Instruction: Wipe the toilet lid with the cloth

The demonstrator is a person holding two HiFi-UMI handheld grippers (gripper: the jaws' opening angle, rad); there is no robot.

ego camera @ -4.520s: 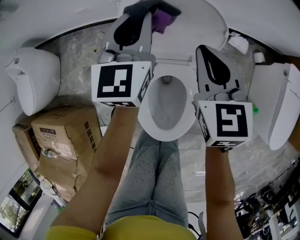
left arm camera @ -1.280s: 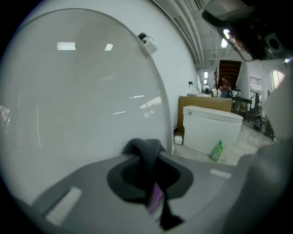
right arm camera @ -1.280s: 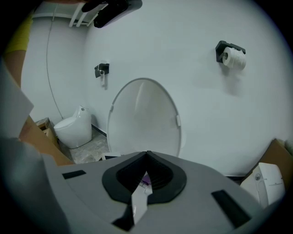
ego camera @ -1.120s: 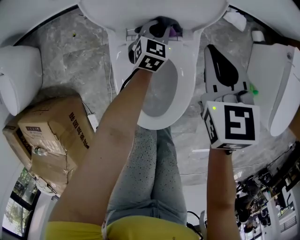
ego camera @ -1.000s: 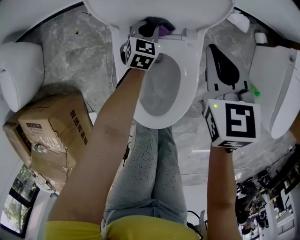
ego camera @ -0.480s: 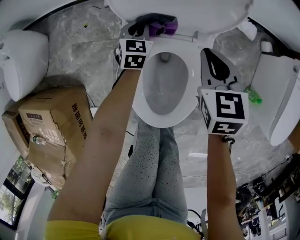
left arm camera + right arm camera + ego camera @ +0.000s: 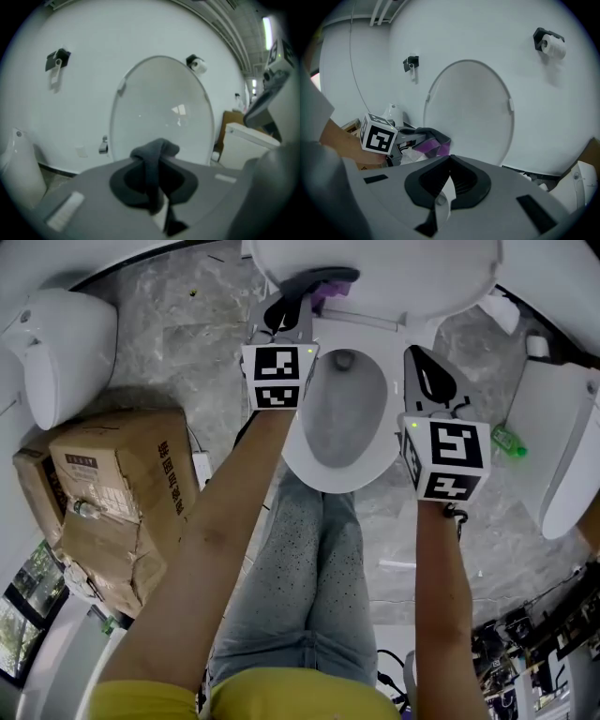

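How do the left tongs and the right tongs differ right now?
The left tongs are shut on the cloth; the right tongs are shut on nothing. The left tongs sit up by the raised lid; the right tongs hang farther back. Both point toward the lid.

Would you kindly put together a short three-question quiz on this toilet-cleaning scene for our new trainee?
1. True or false: the toilet lid stands raised, not lowered over the bowl.
2. What is the left gripper holding?
A. a sponge
B. the cloth
C. nothing
3. Fill in the gap: the jaws of the right gripper are ___, with nothing between them.

Key: 1 true; 2 B; 3 shut.
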